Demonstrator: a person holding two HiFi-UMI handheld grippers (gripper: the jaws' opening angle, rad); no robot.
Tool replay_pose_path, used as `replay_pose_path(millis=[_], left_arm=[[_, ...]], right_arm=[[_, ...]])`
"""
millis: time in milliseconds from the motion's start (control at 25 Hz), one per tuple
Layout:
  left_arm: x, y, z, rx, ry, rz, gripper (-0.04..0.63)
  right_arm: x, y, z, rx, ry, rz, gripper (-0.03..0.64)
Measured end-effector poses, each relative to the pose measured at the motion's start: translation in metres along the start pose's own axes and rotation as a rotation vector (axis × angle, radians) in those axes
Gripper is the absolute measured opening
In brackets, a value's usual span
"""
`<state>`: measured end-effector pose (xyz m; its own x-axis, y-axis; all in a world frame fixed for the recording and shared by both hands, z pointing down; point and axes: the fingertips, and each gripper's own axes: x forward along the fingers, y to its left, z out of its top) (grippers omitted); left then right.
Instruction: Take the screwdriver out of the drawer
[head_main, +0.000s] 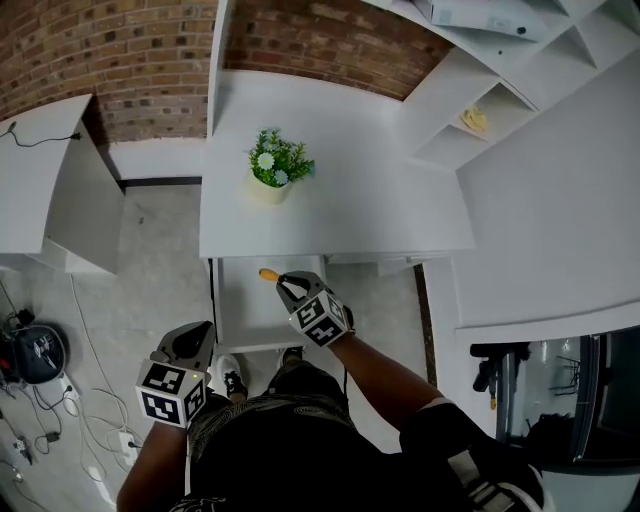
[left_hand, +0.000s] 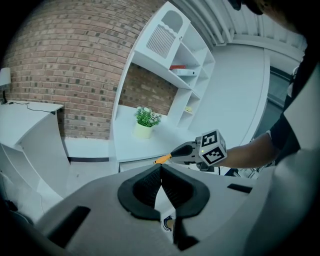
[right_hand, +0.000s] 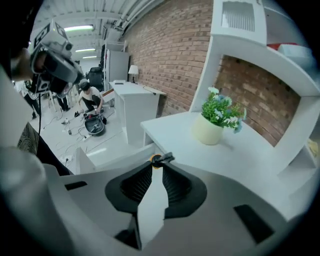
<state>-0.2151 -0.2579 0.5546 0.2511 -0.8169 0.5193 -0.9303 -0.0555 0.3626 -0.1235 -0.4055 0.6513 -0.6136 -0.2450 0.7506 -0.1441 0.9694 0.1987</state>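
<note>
Gripping: the screwdriver (head_main: 268, 274) is held in the right gripper (head_main: 285, 282), whose fingers are closed narrowly on it; in the right gripper view its orange handle (right_hand: 156, 160) is seen pinched at the very tips.
Left gripper: the left gripper (head_main: 196, 335) is seen at the lower left of the head view, fingers pressed together with nothing between them, well apart from the drawer.
Place of the screwdriver: just below the middle of the head view, over the back of the open drawer (head_main: 250, 315) and just beside the front edge of the desk (head_main: 340, 210). In the left gripper view it (left_hand: 162, 159) is seen at about the height of the desk edge.
Done: the screwdriver is grasped and, as judged from its height against the desk edge, is raised off the drawer floor.
Left: it is not yet carried clear of the drawer opening, and it is not set down anywhere. The drawer is open.
Long axis: roughly across the head view from left to right, tilted a little, and crosswise to the fingers.
Pointing: the orange handle sticks out toward the left of the head view. A short dark part is seen to the right of the handle in the right gripper view, taken to be the shaft, so the tip is judged to point right; most of it is hidden by the fingers.
Nearby: a potted plant (head_main: 278, 165) stands on the desk, well apart from the grip.
</note>
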Motion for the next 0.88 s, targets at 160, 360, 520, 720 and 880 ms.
replay_pose_path(millis=[160,360,520,720,880], left_arm=[[-0.001,-0.001,0.015,0.026,-0.024,-0.012,0.018],[-0.002,-0.003,0.032,0.056,-0.053,-0.027,0.018],[-0.003,-0.008,0.039,0.082,-0.066,-0.051,0.018],[-0.005,-0.019,0.049,0.109,-0.085,-0.077,0.018],[-0.007,-0.026,0.057,0.130,-0.098,-0.098,0.018]], right_arm=[[-0.028,-0.004,0.025,0.062,-0.082,-0.020,0.071],[-0.062,-0.007,0.054,0.120,-0.159,-0.047,0.071],[-0.083,-0.007,0.071,0.130,-0.204,-0.072,0.071],[-0.113,-0.008,0.086,0.176,-0.267,-0.093,0.071],[-0.135,-0.007,0.097,0.203,-0.319,-0.100,0.071]])
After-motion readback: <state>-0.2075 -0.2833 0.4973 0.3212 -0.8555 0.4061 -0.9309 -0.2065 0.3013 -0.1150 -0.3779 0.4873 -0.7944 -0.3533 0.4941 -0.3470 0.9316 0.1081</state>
